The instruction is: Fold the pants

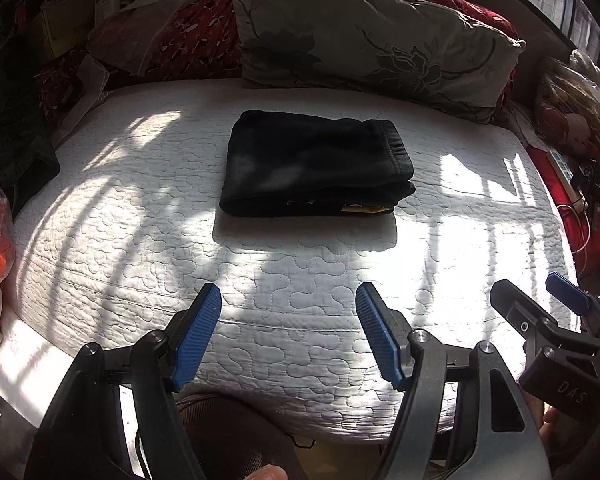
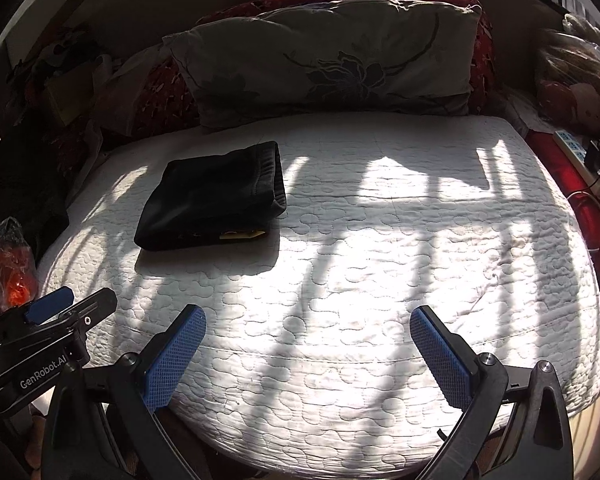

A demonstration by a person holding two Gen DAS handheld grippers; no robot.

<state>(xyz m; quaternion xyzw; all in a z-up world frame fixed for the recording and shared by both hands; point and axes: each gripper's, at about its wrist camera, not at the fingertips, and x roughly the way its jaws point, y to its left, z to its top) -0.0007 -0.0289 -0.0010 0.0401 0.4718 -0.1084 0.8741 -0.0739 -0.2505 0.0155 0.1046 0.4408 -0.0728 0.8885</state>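
The black pants (image 1: pixel 318 164) lie folded into a thick rectangle on the white quilted mattress (image 1: pixel 300 280), waistband to the right, a yellow tag showing at the front edge. They also show in the right wrist view (image 2: pixel 214 196), left of centre. My left gripper (image 1: pixel 288 300) is open and empty, held over the near edge of the bed, well short of the pants. My right gripper (image 2: pixel 306 320) is open and empty, to the right of the left one; it shows in the left wrist view (image 1: pixel 540 292) at the right edge.
A grey floral pillow (image 1: pixel 372 36) leans against red bedding (image 1: pixel 196 36) at the head of the mattress. Clutter and dark clothes (image 1: pixel 12 120) sit at the left, an orange bag (image 2: pixel 12 276) at the near left, a power strip (image 2: pixel 576 152) and cables at the right.
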